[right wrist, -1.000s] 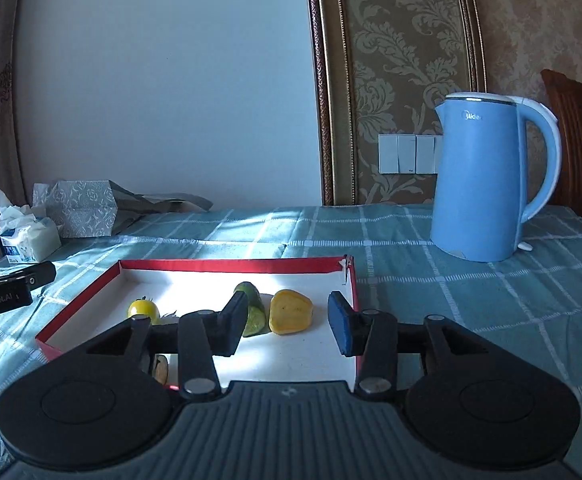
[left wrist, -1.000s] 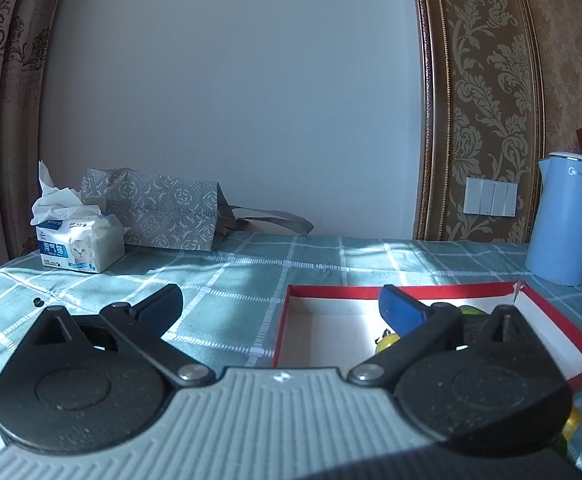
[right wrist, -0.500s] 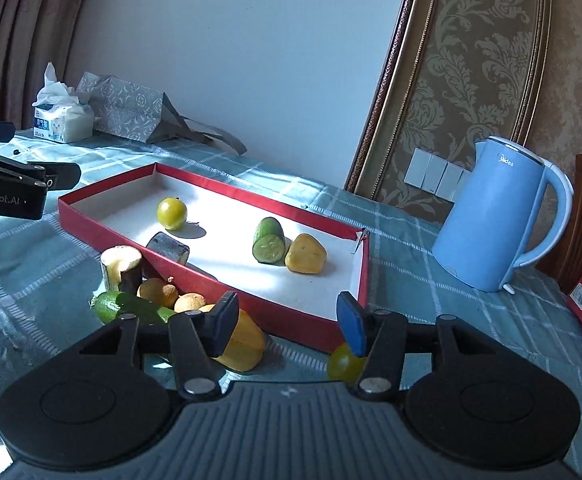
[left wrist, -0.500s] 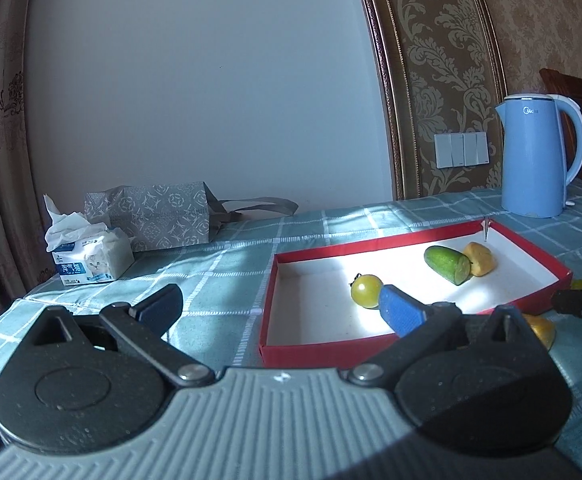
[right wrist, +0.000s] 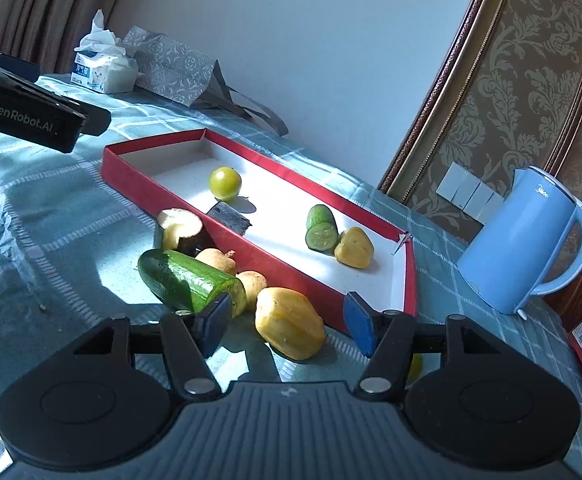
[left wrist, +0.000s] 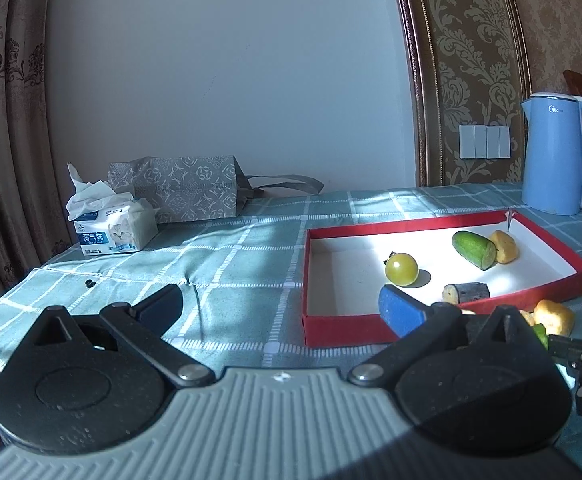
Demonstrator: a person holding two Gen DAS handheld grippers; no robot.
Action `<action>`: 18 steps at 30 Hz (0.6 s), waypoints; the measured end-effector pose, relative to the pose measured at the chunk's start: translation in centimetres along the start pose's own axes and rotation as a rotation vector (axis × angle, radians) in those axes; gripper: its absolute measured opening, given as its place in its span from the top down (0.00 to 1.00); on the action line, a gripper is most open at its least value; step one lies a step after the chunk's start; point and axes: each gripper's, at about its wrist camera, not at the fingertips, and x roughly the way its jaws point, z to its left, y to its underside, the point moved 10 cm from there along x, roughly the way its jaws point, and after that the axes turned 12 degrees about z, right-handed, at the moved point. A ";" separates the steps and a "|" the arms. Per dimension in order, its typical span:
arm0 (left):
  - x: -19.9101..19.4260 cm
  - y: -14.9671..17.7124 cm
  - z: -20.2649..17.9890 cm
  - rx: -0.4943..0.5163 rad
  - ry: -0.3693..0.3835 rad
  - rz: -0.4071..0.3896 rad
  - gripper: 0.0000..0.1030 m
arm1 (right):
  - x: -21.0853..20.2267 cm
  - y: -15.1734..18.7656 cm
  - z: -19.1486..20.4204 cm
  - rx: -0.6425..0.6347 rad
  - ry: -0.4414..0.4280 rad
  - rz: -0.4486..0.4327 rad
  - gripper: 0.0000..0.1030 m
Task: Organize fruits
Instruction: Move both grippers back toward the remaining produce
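Right tongs (right wrist: 287, 322): wide, holding nothing; yellow fruit piece (right wrist: 289, 322) lies between the fingers, outside the red tray (right wrist: 227, 236).
Left tongs (left wrist: 281, 304): wide, holding nothing, at the tray's left edge.

Harsh sun patches, fisheye-warped edges

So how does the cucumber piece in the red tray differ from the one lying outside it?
The tray cucumber is a short stub on the red tray's white floor, touching a yellow fruit. The outside cucumber is longer, lies on the tablecloth among loose fruit, near the right gripper. Both are green with a cut end showing.
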 end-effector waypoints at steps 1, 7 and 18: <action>-0.1 0.1 0.1 0.000 0.002 0.002 0.00 | -0.3 -0.2 0.5 -0.015 0.005 -0.009 0.40; -0.3 1.0 -0.3 0.016 0.063 0.028 0.00 | -3.2 -0.8 4.2 -0.129 -0.112 -0.098 0.29; -2.9 3.0 -7.0 0.105 0.224 0.075 0.00 | -4.2 1.2 -4.4 0.197 -0.030 -0.104 0.24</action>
